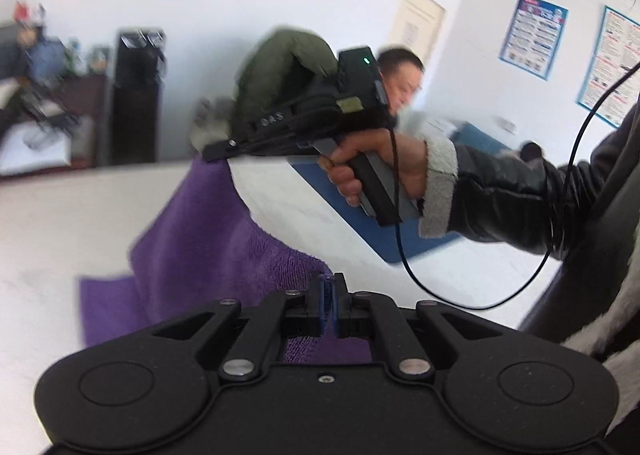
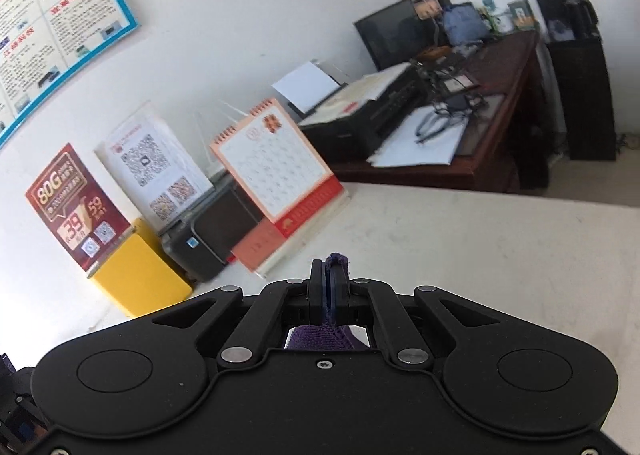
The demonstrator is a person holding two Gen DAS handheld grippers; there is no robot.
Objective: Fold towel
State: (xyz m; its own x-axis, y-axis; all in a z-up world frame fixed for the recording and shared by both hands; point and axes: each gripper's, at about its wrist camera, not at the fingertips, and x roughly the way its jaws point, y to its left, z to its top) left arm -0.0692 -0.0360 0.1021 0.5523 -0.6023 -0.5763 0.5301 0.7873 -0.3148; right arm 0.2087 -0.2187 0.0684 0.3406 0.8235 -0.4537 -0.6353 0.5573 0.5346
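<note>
Soft purple towel hangs between two pinched corners

The white worktop (image 1: 60, 223) fills the middle band of the left wrist view, and the purple towel (image 1: 200, 231) drapes across its centre, rising from a flat patch at lower left up to a peak just left of centre frame. It sags in a loose curve between its two held points, so it reads as light, limp terry cloth: it will not keep a shape by itself, will swing when moved, and is grippy rather than slippery. Corners and hems look like the sound places to hold, since a pinch in the middle would only bunch it

The right tool (image 1: 218, 151), gripped by a hand (image 1: 372, 167) at centre right of that view, has its tip meeting the towel's raised corner. In the right wrist view the right tool (image 2: 329, 279) at lower centre is fully closed on a tuft of purple towel (image 2: 338, 260) poking above its jaws

The left tool (image 1: 329, 287), at lower centre of its own view, is likewise clamped tight, with the towel's near edge caught between the blue pads (image 1: 323, 297)
</note>
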